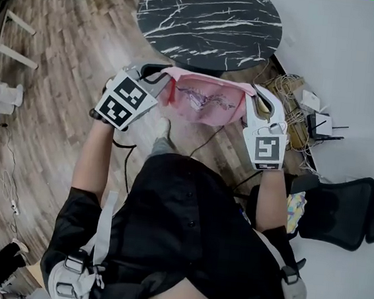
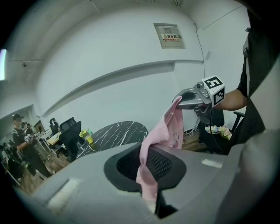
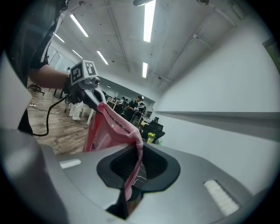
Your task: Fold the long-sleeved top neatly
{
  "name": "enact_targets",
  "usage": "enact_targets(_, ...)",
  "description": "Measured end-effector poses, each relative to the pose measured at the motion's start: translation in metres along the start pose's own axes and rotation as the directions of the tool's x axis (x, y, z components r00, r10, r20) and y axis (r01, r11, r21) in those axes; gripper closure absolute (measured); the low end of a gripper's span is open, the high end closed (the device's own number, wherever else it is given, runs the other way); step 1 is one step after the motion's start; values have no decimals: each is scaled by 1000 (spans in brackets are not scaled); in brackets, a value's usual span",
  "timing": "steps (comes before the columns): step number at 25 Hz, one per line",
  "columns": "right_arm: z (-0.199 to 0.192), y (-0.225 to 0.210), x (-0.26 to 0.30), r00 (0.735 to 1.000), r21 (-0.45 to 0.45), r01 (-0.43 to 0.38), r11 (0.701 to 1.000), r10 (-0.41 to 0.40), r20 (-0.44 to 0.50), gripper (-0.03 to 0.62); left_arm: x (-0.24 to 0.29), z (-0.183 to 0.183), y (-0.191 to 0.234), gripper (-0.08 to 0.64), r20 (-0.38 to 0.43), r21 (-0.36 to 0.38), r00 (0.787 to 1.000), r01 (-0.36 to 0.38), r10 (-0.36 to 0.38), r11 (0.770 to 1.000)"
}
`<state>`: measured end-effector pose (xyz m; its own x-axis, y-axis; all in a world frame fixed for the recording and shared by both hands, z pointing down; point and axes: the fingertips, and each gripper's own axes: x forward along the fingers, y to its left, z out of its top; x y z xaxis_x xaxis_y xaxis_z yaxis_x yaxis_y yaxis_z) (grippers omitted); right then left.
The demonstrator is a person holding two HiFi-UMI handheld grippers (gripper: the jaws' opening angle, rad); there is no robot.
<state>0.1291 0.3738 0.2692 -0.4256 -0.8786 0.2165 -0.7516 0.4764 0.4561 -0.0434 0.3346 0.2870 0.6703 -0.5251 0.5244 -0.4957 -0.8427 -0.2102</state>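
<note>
Fabric hangs in the air between our two grippers: the pink long-sleeved top (image 1: 205, 101) rests on no surface and is stretched side to side in front of our chest. Below it lies the wooden floor (image 1: 65, 46), and its far side reaches the near edge of the round black marble table (image 1: 211, 15). Our left gripper (image 1: 156, 77) is clenched on the top's left end; in the left gripper view the cloth (image 2: 164, 131) rises out of the closed jaws towards the other gripper. Our right gripper (image 1: 255, 98) is likewise clamped on the right end, a pink band (image 3: 131, 162) pinched between its jaws. The upper edge runs fairly taut, and the printed front sags below it. A black office chair (image 1: 343, 208) stands to our right.
</note>
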Motion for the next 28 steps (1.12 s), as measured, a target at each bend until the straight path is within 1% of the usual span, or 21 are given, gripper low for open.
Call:
enact_targets(4, 7, -18, 39, 999, -4, 35, 999, -35, -10, 563, 16, 6, 43, 535, 10, 34, 1000, 17, -18, 999)
enact_targets(9, 22, -47, 93, 997, -53, 78, 996, -79, -16, 563, 36, 17, 100, 534, 20, 91, 999, 38, -40, 995)
enact_targets(12, 28, -63, 126, 994, -51, 102, 993, -103, -25, 563, 49, 21, 134, 534, 33, 82, 997, 60, -63, 995)
enact_targets(16, 21, -76, 171, 990, -19, 129, 991, -130, -58, 563, 73, 16, 175, 534, 25, 77, 997, 71, -73, 994)
enact_targets(18, 20, -83, 191, 986, -24, 147, 989, -149, -77, 563, 84, 16, 193, 534, 16, 94, 997, 75, -77, 993)
enact_targets(21, 20, -92, 220, 979, -36, 172, 984, -175, -103, 563, 98, 16, 221, 535, -8, 141, 997, 77, -76, 987)
enact_targets(23, 17, -96, 236, 974, -36, 186, 982, -189, -124, 563, 107, 12, 236, 534, -19, 153, 996, 90, -88, 984)
enact_targets(28, 6, -96, 267, 954, -47, 234, 971, -239, -179, 563, 128, -2, 264, 534, -19, 133, 993, 118, -117, 984)
